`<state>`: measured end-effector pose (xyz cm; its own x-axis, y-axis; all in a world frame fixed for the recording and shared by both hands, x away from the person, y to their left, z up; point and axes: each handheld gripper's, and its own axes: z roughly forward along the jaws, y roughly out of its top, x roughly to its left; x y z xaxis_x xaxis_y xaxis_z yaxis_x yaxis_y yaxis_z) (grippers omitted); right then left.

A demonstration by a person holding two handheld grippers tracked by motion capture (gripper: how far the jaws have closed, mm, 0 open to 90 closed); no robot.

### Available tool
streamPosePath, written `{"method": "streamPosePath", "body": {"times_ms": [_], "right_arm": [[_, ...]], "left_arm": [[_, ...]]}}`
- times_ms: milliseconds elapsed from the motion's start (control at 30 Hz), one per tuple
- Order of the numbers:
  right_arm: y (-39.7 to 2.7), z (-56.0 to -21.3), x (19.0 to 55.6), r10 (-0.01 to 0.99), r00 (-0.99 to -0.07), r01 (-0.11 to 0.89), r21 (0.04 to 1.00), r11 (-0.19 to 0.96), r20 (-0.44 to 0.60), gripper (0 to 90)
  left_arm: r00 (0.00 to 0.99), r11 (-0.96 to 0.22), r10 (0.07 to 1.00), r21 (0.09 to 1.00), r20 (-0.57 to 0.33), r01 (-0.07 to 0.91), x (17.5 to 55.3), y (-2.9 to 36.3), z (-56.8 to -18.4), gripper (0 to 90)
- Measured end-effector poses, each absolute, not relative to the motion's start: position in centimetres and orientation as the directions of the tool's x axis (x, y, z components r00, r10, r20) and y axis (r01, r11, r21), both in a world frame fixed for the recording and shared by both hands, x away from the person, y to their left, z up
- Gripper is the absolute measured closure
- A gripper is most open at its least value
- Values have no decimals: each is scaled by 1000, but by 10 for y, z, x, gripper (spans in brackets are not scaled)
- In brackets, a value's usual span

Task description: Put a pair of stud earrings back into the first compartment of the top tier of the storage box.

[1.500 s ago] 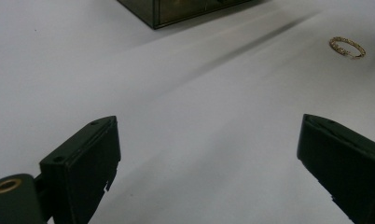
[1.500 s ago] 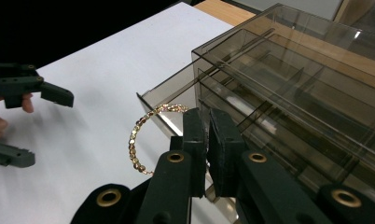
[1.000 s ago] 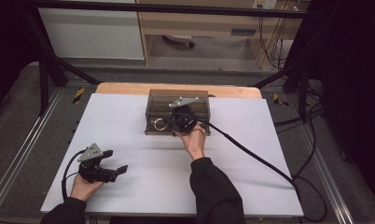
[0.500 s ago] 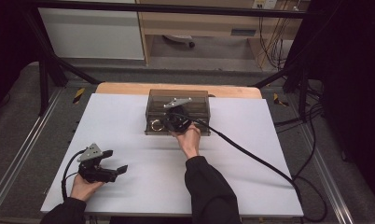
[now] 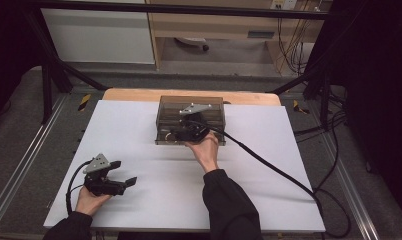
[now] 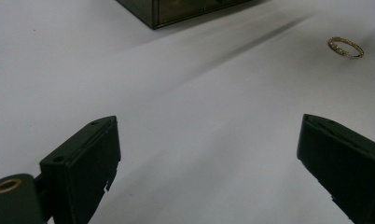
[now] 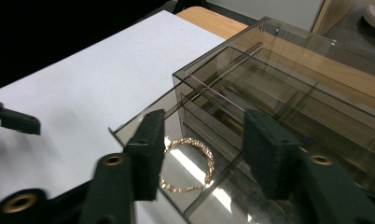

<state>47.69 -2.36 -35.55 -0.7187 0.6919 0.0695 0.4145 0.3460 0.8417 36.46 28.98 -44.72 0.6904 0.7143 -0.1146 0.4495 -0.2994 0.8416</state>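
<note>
Now right tool (image 7: 199, 158) open over gold bracelet (image 7: 188, 164)

The setting is a laboratory-type recording station, not a home. A white work surface (image 5: 139, 135) lies on a wooden table (image 5: 139, 94) that stands inside a black metal frame (image 5: 49, 80), with metal rails (image 5: 19, 165) along the floor on both sides. Black curtains (image 5: 384, 100) enclose the left and right sides. Yellow-and-black hazard tape (image 5: 84, 102) marks the grey floor (image 5: 309, 150). Bundled cables (image 5: 294, 40) hang at the upper right, and a thick black cable (image 5: 269, 165) crosses the table. Behind the frame stand a white cabinet (image 5: 99, 35) and a wooden shelf unit (image 5: 214, 25).
</note>
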Motion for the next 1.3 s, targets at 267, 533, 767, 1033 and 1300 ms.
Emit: {"method": "streamPosePath", "body": {"times_ms": [267,533,767,1033,1300], "right_arm": [[-49,-342,458,691,-718,405,855,326,76,256],[-71,-339,440,720,-692,399,855,332,43,84],[-93,-342,423,727,-685,400,852,338,33,47],[-113,-350,407,726,-686,413,847,335,47,38],[-131,-369,392,726,-683,438,839,323,77,35]], "left_arm": [[689,-301,716,841,-113,450,365,290,-447,57],[687,-301,718,840,-112,452,365,289,-448,57],[686,-302,719,839,-110,452,365,289,-448,56],[685,-303,720,838,-110,453,365,289,-448,57],[685,-302,720,838,-111,454,365,289,-448,57]]}}
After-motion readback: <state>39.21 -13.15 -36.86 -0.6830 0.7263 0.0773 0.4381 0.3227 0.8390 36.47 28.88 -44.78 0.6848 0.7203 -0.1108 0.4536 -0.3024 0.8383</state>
